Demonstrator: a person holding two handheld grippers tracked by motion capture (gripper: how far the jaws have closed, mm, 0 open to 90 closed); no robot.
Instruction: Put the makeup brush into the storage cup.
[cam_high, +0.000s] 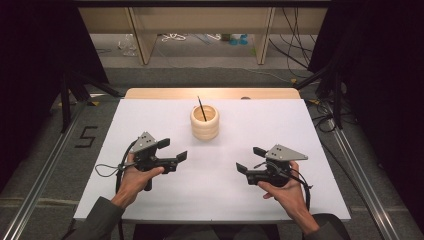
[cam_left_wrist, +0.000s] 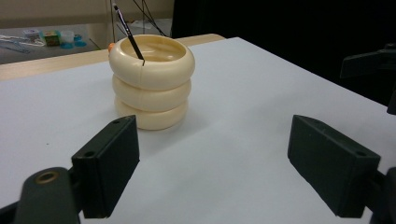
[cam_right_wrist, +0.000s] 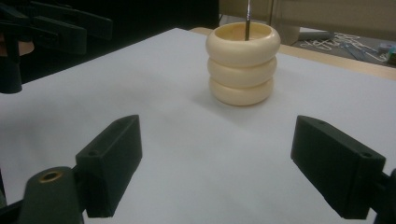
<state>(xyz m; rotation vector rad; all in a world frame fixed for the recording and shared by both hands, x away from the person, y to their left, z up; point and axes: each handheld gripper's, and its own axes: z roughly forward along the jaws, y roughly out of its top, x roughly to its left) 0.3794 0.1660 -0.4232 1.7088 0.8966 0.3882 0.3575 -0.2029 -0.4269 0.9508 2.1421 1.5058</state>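
Observation:
A cream ribbed cup (cam_high: 204, 122) made of three stacked rings stands upright on the white table (cam_high: 220, 185), toward the back middle. A thin dark brush (cam_high: 201, 108) leans inside it, its handle sticking up. My left gripper (cam_high: 172, 150) hovers at the front left, jaws wide apart and empty, pointing toward the cup (cam_left_wrist: 151, 81). At the front right my right gripper (cam_high: 250, 160) is open too, with nothing between its jaws and the cup (cam_right_wrist: 242, 63) well ahead of it. In the right gripper view the brush (cam_right_wrist: 247, 18) rises from the cup.
A wooden strip (cam_high: 210, 93) borders the table's far edge. Beyond it lie a shelf frame (cam_high: 142, 40) and loose cables (cam_high: 295, 50) on the floor. Metal rails (cam_high: 360, 180) run along both sides of the table.

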